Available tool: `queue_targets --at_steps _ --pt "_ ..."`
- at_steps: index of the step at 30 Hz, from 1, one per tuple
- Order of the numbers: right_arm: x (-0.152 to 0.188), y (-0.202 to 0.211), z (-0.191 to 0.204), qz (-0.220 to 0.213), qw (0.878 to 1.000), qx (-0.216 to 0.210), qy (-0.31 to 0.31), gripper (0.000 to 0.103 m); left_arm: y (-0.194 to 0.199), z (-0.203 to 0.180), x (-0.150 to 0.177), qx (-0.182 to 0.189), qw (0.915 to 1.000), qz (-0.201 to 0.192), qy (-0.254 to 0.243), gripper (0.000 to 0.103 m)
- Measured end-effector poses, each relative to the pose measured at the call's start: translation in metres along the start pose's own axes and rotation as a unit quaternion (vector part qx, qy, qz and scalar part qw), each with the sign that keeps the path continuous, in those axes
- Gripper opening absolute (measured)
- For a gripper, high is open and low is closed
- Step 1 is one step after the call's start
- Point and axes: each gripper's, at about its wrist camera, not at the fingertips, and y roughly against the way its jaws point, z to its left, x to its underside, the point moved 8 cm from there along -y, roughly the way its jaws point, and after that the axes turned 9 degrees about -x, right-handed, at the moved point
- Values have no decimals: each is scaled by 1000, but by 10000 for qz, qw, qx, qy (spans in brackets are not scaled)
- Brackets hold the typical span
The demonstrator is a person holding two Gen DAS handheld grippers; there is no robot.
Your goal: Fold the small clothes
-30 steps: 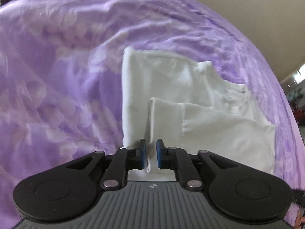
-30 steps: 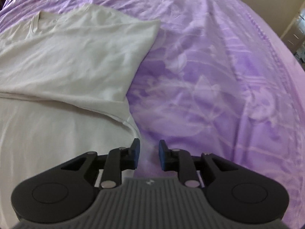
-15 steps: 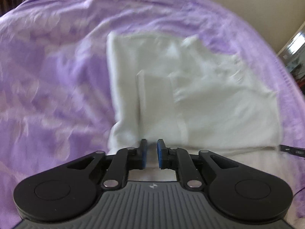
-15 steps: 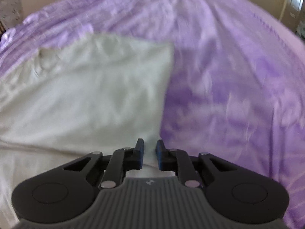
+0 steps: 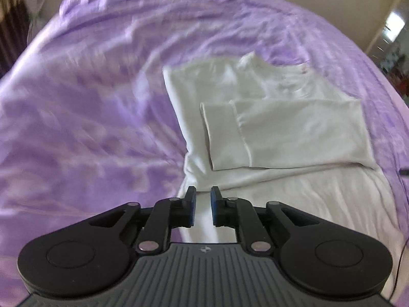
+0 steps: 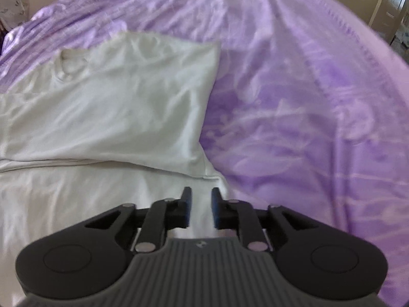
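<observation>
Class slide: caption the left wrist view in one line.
Left claw, slightly open, over a half-folded white shirt on a purple bedspread.

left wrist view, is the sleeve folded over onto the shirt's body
Yes, the sleeve lies flat across the white shirt, inside its outline.

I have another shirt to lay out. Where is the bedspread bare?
Bare bedspread lies left of the shirt and beyond its collar; more lies right of it. Nearer, the left gripper and right gripper crowd its lower corners.
</observation>
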Motion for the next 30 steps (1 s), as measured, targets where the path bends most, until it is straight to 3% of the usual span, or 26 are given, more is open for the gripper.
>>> queue_targets --at_steps 4,7,9,13,15,17,22,28,30 --pt "0 84 5 -400 9987 155 268 31 81 4 5 -230 9976 -463 -466 17" --pt "3 149 3 -734 9959 378 376 48 138 0 13 -398 9925 -839 -795 20" --pt "9 192 2 -943 9928 536 507 49 172 -7 20 -413 9884 -1046 -1023 23" --pt "20 273 -5 -1303 9849 860 742 70 215 -28 51 -369 9787 -1167 -1647 28" --pt "35 293 -5 -1294 9835 895 893 71 221 -42 75 -337 9687 -1154 -2172 30" --pt "55 300 -4 -1195 9829 954 1022 71 216 -59 105 -425 9519 -1102 -2829 31" --pt "119 277 9 -737 9837 880 1381 71 199 -92 189 -277 8976 -930 -4300 33" --pt "189 225 35 3 9685 1031 2265 71 155 -108 264 89 8345 -611 -5476 60" --pt "203 210 42 165 9630 915 2528 71 136 -107 278 -67 8124 -576 -5802 60"
